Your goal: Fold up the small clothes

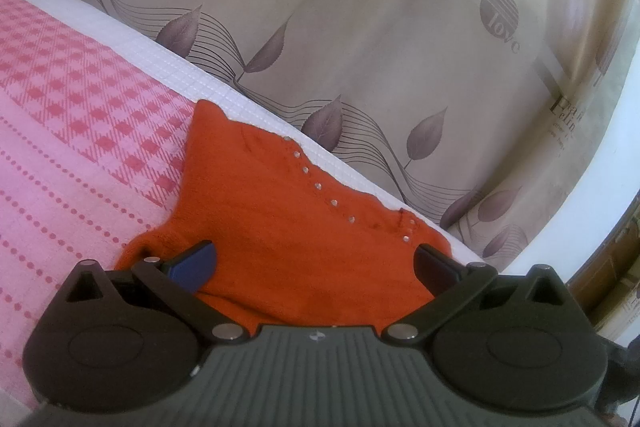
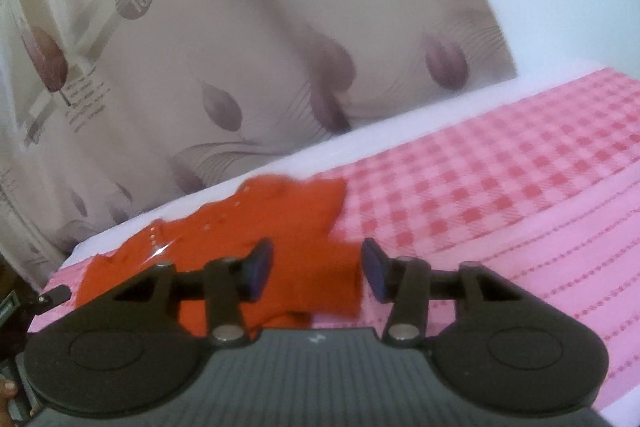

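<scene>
Orange garment [image 1: 280, 211] lies flat on the pink checked bedspread [image 1: 60, 115], near the bed's edge by the leaf-print curtain [image 1: 360, 27]. Left gripper [image 1: 316, 263] over the cloth, jaws wide apart, nothing held; right gripper [image 2: 316, 267] jaws apart, the garment's corner [image 2: 336, 291] lying between them, unclamped.

Small orange garment [image 1: 288, 223], studded line, lying rumpled on pink checked cover

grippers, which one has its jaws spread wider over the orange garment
The left gripper: its jaws stand far apart across the orange garment. The right gripper is open too, but narrower.
</scene>
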`<state>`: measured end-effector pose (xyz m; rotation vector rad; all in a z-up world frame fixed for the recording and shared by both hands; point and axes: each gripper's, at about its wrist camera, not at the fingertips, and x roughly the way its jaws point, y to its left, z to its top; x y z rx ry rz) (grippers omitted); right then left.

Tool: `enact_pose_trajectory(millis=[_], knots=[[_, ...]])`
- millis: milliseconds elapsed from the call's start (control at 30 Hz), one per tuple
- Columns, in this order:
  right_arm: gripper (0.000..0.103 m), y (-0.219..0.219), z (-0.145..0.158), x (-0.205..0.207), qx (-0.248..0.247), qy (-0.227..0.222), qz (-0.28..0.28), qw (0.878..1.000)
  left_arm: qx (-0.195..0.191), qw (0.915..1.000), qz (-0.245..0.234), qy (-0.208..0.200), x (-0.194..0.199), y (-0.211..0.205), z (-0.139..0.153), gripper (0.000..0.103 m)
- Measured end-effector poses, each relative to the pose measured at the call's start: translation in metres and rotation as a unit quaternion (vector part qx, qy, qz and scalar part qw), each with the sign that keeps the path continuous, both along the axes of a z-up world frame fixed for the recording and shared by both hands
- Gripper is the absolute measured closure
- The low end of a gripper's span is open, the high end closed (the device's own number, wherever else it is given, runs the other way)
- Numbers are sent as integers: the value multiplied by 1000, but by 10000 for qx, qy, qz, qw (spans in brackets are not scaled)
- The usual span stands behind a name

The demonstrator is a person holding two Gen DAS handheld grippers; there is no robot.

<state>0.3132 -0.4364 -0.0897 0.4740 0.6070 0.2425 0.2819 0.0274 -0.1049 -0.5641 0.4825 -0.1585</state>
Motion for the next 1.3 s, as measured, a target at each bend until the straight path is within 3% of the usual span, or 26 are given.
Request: enact_pose_trajectory(millis=[100, 167, 267, 367, 433, 533, 600, 767, 900, 1300], knots=[[46, 7, -6, 5, -154, 227, 9, 9996, -3, 10000, 0, 1, 0, 0, 0, 0], [45, 8, -5, 4, -378, 136, -80, 9992, -5, 10000, 1, 2, 0, 0, 0, 0], [27, 6, -6, 8, -617, 13, 14, 9981, 3, 10000, 0, 4, 0, 0, 0, 0], [27, 12, -9, 26, -1080, 138, 315, 9936, -4, 10000, 1, 3, 0, 0, 0, 0], [27, 14, -15, 40, -1277, 448, 463, 9897, -2, 10000, 0, 5, 0, 0, 0, 0], [38, 21, -18, 41, -1479, 348, 694, 9860, -1, 10000, 0, 5, 1, 0, 0, 0], [61, 24, -18, 40, -1498, 276, 892, 9843, 2, 10000, -1, 8, 1, 0, 0, 0], [77, 29, -16, 41, -1679, 254, 1221, 9779, 3, 10000, 1, 10, 0, 0, 0, 0], [79, 27, -13, 42, -1741, 276, 1380, 9746, 7, 10000, 2, 11, 0, 0, 0, 0], [76, 13, -18, 45, -1201, 334, 1323, 9833, 7, 10000, 5, 13, 0, 0, 0, 0]])
